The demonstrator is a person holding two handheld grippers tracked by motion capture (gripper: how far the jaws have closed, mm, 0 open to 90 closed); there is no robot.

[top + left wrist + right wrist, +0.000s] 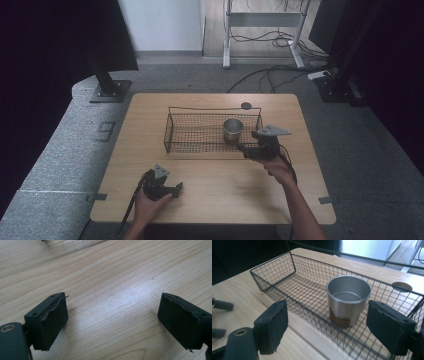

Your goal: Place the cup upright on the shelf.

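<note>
A wire basket [200, 134] sits on the tabletop [150, 112], in the middle of the high view. A metal cup [233, 129] stands upright inside it, toward its right end, mouth up. In the right gripper view the cup [348, 298] is right of centre, resting on the mesh floor behind the near wall of the basket [274, 270]; its lower part shows a brown patch through the wire.

The right tongs [244, 148] lie at the basket's lower right corner in the high view, just outside the near wall, pointing left toward the cup. Their jaws are spread apart, with nothing pinched. In the right gripper view the right tongs [335, 326] frame the cup from the near side: one pad at lower left, the other at lower right, both on the near side of the basket wall and clear of the cup. Whether they touch the wire I cannot tell.

The left tongs [177, 188] are at the lower left of the high view, low over the tabletop near its front edge, well apart from the basket and pointing right. In the left gripper view the left tongs [112, 322] are spread wide over bare wood [112, 270], holding nothing.

A small dark round disc [246, 106] lies on the tabletop just beyond the basket's far rim, upper right of the cup. In the right gripper view it [402, 286] appears wood-coloured, at the right edge.
</note>
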